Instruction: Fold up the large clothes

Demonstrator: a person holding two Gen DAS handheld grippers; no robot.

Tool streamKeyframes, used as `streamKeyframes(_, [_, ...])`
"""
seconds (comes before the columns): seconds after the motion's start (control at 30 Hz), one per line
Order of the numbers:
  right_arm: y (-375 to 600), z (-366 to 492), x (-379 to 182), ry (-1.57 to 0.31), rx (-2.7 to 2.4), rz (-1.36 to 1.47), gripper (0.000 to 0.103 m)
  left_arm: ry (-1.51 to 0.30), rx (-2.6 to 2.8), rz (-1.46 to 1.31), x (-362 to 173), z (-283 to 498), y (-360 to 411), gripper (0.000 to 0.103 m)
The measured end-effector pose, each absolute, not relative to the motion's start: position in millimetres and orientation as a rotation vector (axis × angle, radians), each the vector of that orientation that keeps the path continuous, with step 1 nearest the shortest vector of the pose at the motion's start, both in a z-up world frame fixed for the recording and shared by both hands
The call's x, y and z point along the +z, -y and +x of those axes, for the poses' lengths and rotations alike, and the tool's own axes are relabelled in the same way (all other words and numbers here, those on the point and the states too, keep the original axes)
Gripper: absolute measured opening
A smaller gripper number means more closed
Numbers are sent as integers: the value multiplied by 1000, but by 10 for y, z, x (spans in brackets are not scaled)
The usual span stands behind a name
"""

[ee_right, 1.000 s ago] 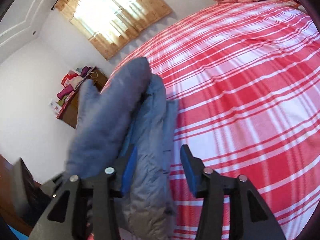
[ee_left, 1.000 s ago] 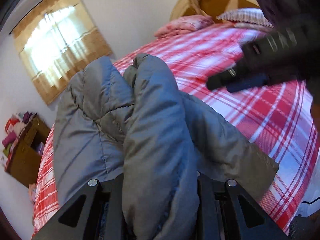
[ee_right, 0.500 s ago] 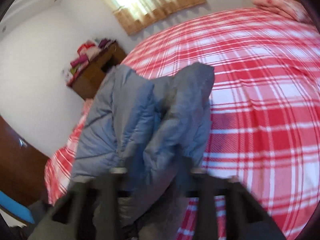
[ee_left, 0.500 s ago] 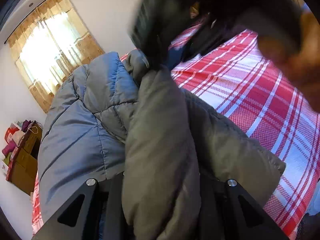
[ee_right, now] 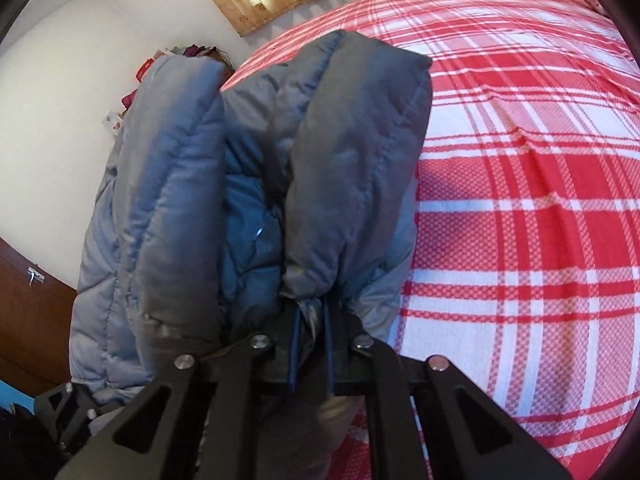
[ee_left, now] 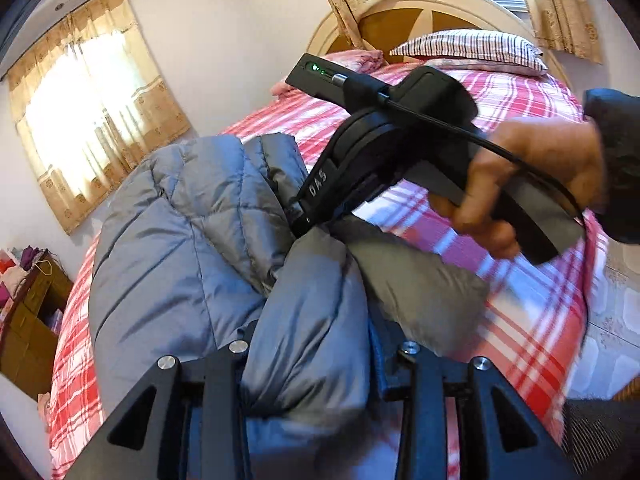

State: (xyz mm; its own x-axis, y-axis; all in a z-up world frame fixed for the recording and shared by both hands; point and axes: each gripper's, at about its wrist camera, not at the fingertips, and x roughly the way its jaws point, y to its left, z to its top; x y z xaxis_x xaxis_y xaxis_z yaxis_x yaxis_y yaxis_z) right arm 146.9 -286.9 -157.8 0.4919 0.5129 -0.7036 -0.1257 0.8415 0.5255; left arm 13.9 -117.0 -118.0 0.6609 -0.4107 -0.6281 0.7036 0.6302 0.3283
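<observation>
A puffy grey jacket lies bunched on the bed, its blue lining showing in the right wrist view. My left gripper has a thick fold of it filling the space between its fingers, and its jaws are opening. My right gripper is shut on a thin pinch of the jacket where two padded folds meet. In the left wrist view the right gripper reaches in from the right, held by a hand, its tips buried in the jacket just beyond the left gripper.
The bed has a red and white checked cover. Pillows lie at the headboard. A curtained window is on the left wall. A wooden stand with clothes is beside the bed.
The right gripper swung in over the jacket and closed on a fold of it. It now lies across the left wrist view. The left gripper's fingers stand slightly wider around their fold.
</observation>
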Motion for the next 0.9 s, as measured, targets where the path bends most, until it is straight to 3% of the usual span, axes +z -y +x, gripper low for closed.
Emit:
streamKeyframes(0.2, [2824,1460,-1599,-985,393,443,9,-519,-640,574,-1176,97,1137,37])
streamKeyframes(0.43, [2937,1415,-1630,-993,413,474,9,-416,-681,459,-870,222,1274,48])
streamKeyframes(0.53, [3048,1407,-1662,-995,433,526,9,-387,-691,438,-776,296,1309,57])
streamKeyframes(0.6, [3123,1374,-1679,-992,430,533,8,-388,-675,396,-750,359,1238,70])
streamKeyframes(0.67, [3173,1349,-1661,-984,433,543,8,-425,-697,343,-778,401,1140,73])
streamKeyframes(0.77, [3254,1259,-1625,-959,454,564,10,-451,-696,363,-888,330,1067,73])
streamKeyframes(0.9, [3250,1202,-1521,-935,469,537,22,-455,-708,248,-743,187,756,73])
